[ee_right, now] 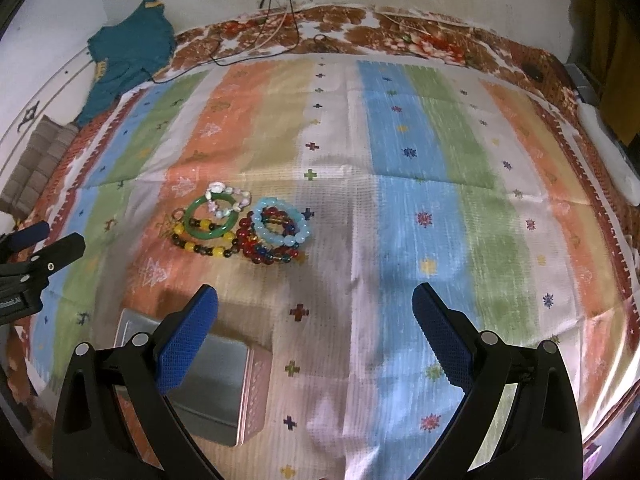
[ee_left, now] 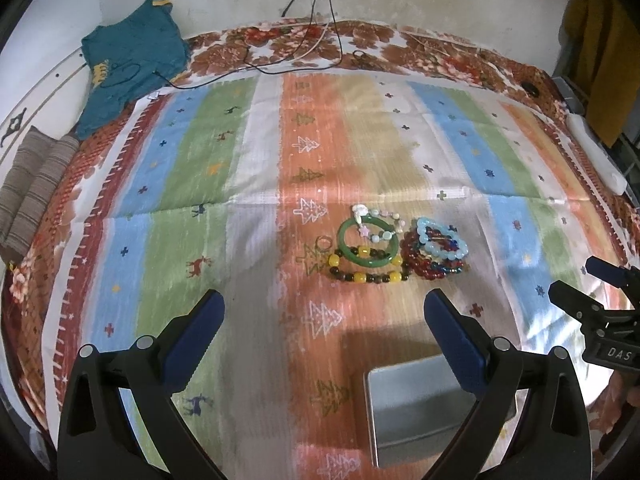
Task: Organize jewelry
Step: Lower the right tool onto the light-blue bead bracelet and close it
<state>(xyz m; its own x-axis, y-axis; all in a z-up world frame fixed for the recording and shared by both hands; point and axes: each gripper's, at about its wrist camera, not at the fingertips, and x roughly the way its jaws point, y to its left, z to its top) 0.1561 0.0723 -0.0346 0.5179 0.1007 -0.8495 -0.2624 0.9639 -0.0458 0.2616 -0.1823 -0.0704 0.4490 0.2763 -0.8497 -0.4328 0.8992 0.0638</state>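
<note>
A bed covered by a striped cloth (ee_left: 248,184) in blue, green, white and orange, seen from two claws held above it. Far ahead and left of the left claw (ee_left: 324,312), a teal garment (ee_left: 128,64) lies crumpled at the bed's edge, its lower part running out of sight behind folded striped fabric (ee_left: 36,184). Thin dark cables (ee_left: 320,4) hang down the wall and trail onto a floral blanket (ee_left: 400,44) beyond the cloth.

The left claw has its two blue-padded fingers spread wide apart, holding nothing. Just ahead of it, slightly right, lies a heap of jewelry: a green bangle (ee_left: 368,242) resting over a strand of yellow and dark beads (ee_left: 366,276), a pale pastel bracelet (ee_left: 378,220) draped across the bangle's far side, then red beads (ee_left: 424,264) under a light blue bracelet (ee_left: 442,240). They overlap, so where each strand ends is hard to tell. A small ring (ee_left: 323,243) sits just left of the bangle.

Below and between the left claw's fingers is an open metal tin (ee_left: 416,412), its right side hidden by the right finger.

The right claw (ee_right: 316,312) is also spread open and empty. From it, the heap lies ahead and left, and the tin's pink patterned side (ee_right: 256,388) shows; its left finger covers part of the tin. Each claw appears at the edge of the other's view, cut off.
</note>
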